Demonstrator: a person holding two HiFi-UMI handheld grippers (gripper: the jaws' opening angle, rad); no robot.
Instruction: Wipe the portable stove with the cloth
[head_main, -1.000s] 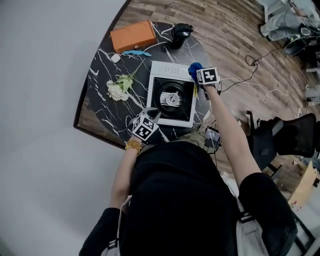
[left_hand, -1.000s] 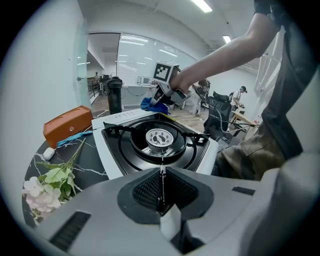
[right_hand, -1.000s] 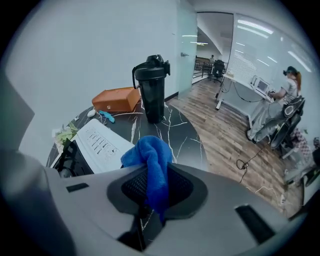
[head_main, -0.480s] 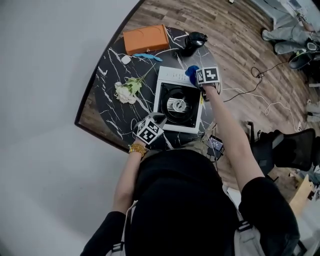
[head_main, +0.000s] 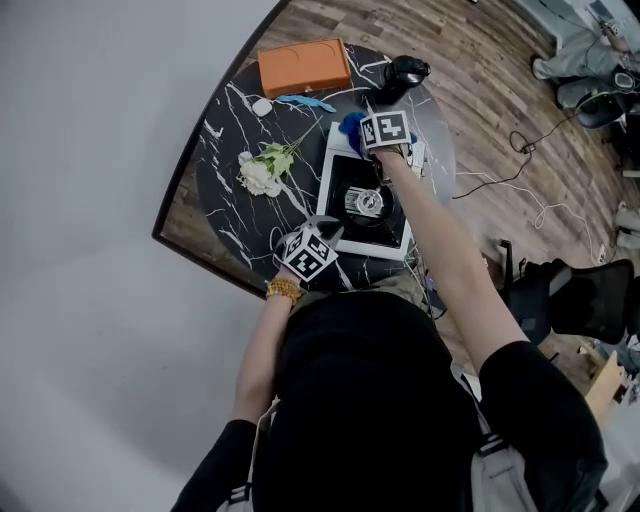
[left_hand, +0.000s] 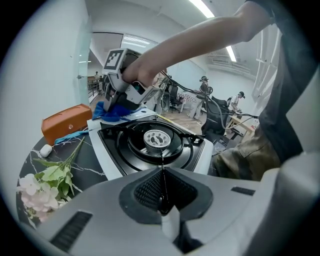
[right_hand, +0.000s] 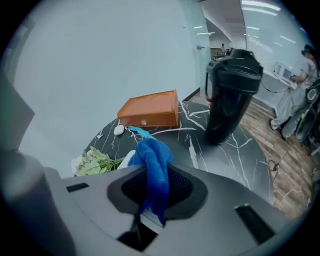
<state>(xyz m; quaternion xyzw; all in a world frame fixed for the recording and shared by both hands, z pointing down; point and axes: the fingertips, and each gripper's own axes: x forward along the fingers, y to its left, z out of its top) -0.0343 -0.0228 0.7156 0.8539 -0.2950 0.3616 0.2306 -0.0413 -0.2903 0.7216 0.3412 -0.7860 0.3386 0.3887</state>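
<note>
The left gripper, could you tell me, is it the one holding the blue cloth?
No, the left gripper is shut on nothing; the right gripper clamps the blue cloth.

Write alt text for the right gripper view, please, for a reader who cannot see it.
The right tool is shut on a blue cloth. Beyond it, a black marble table carries a black jug, an orange box and, at the left, white flowers.
</note>
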